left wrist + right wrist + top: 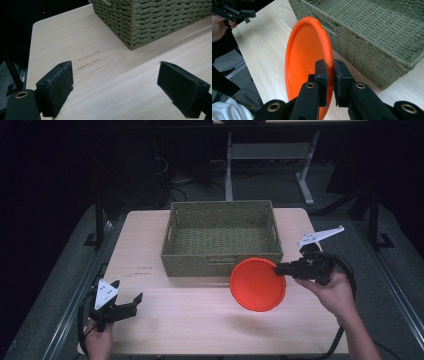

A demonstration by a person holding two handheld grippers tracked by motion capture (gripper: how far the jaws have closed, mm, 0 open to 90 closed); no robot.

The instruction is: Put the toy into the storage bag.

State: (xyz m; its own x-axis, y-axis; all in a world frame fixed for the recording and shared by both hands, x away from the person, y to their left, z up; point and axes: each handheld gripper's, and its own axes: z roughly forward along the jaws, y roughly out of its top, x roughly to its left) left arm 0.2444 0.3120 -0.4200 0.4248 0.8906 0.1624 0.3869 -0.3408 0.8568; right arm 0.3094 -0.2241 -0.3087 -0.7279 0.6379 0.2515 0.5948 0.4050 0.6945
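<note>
1. Dark room and black frames surround a pale wood-grain tabletop (200,320), with the work lit from above.
2. Right gripper (329,75): its fingers (321,75) are narrowed down onto the rim of the round orange plastic plate (304,50), one pad inside the lip and one outside, so the plate is pinched by its edge alone. In the high view the right gripper (278,268) holds the plate (257,285) tilted and off the tabletop, just in front of the near wall of the woven olive-green rectangular basket (222,262), towards its right end.
3. Left gripper (131,303): its fingers (56,87) stand wide apart over bare wood at the near left corner, holding and touching nothing, well apart from the plate.
4. Judged risk, grip: a smooth, curved rim held at one point could let the plate swing or slide out of the pads, most likely if the wrist turns quickly.
5. Judged risk, clearance: the plate sits close to the basket wall; if it is meant to go inside, a lift that is too low would knock its far edge on the rim and could lever it out of the grip or shove the basket away.
6. Judged risk, release: let go while steeply tilted, the plate may land on edge and lean on the wall rather than lie flat on the woven floor.
</note>
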